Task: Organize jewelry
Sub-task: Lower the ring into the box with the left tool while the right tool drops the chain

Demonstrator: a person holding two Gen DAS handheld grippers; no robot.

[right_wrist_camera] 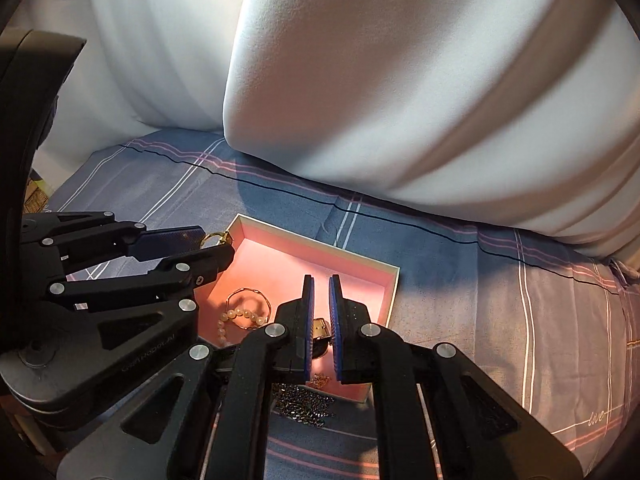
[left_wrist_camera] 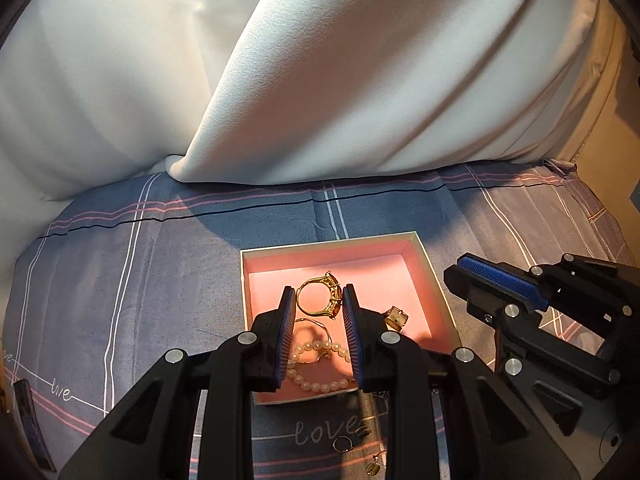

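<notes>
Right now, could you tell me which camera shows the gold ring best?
The left wrist view: the gold ring sits fully visible between the left gripper fingers, above the pink box. The right wrist view shows only part of it, mostly hidden by those fingers.

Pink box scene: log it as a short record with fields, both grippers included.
surface: plaid bedsheet, white pillows behind
box: open pink box on the sheet
in box: pearl bracelet, thin gold bangle, small square buckle piece
left gripper: shut on gold ring, held over the box
right gripper: over the box, fingers slightly apart, holding nothing
outside box: dark chain at the near edge, small rings on the sheet
</notes>
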